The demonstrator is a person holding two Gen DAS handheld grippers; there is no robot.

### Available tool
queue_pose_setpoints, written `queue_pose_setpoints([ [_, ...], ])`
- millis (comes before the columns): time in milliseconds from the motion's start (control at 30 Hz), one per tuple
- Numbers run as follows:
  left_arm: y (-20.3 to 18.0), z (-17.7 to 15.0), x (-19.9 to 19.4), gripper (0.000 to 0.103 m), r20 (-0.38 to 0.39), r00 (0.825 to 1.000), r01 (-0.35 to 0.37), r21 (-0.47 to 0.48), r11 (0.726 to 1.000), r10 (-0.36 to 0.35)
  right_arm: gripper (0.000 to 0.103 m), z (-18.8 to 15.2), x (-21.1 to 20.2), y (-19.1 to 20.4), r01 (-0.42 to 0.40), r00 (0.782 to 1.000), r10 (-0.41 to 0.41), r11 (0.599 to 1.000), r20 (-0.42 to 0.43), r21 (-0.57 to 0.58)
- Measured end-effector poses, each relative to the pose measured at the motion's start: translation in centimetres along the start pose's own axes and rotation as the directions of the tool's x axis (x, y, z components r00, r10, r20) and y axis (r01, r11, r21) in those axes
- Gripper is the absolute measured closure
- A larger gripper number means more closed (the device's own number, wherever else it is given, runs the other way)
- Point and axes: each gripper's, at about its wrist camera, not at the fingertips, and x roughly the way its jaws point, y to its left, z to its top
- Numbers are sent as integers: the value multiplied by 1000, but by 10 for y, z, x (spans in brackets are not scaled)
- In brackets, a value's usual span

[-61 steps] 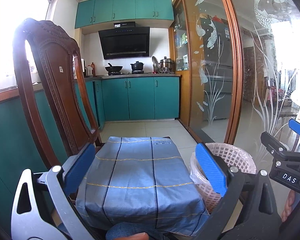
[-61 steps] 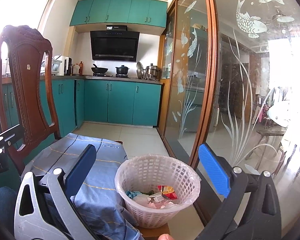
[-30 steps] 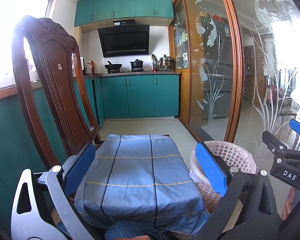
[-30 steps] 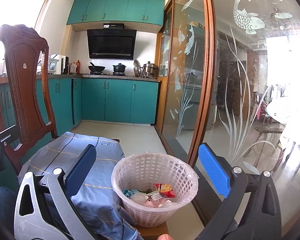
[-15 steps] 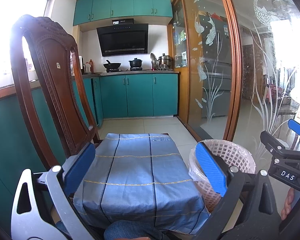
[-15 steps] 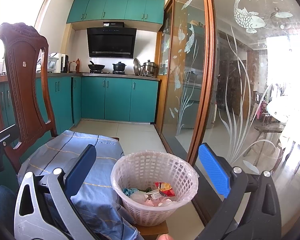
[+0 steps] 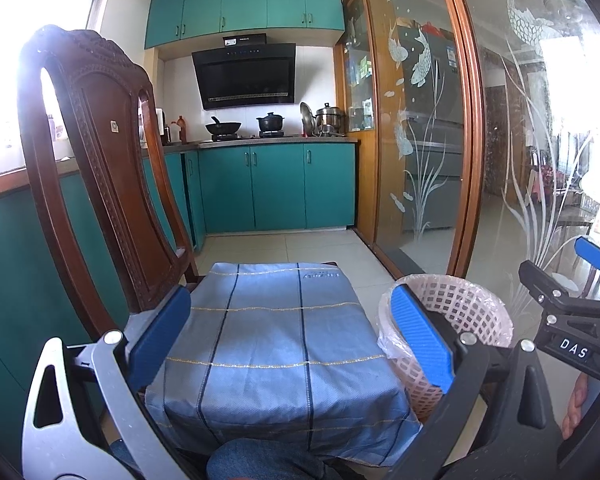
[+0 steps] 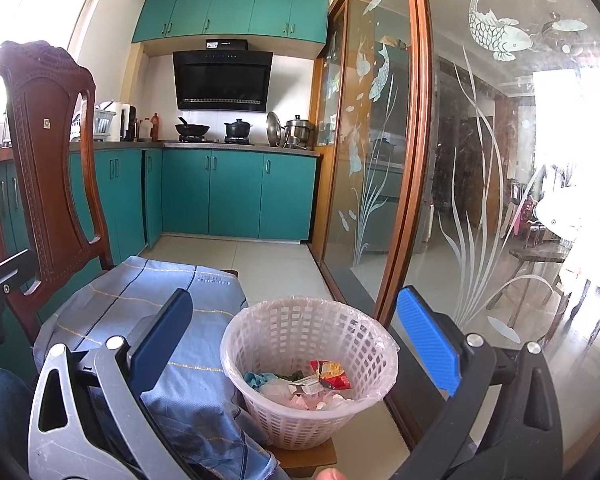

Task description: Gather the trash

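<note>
Three white letters, "DAS", show on the right tongs (image 7: 580, 276), seen from the left wrist view. A small print at the far edge of the blue cloth (image 7: 276, 344) is too blurred to read. Left tongs (image 7: 292, 340) and right tongs both stand spread, holding nothing. The white basket (image 8: 312, 416) sits just beside the table's right edge on a wooden stand, near the glass door (image 8: 480, 200); wrappers (image 8: 328, 374) and crumpled scraps lie inside.

White letters "DAS" stand on a small black label on the black body of the right hand-held gripper (image 7: 573, 349). Print on the blue checked cloth (image 7: 321, 275) and the black range hood (image 7: 240, 41) is too small to read.
</note>
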Motion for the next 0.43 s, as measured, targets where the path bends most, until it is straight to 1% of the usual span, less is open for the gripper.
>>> queue_pose_setpoints([
  [67, 0, -1, 1, 3, 6, 1000, -14, 2, 1000, 14, 3, 0, 2, 0, 0, 1000, 0, 1000, -5, 1],
  [267, 2, -3, 11, 3, -21, 1000, 13, -11, 1000, -14, 3, -2, 9, 1, -5, 1000, 5, 1000, -24, 2],
  [400, 7, -8, 30, 3, -68, 998, 12, -8, 1000, -12, 3, -5, 21, 6, -21, 998, 21, 1000, -61, 0],
  [433, 12, -12, 42, 3, -89, 996, 4, -19, 1000, -6, 3, -7, 29, 9, -34, 996, 34, 999, -86, -2],
])
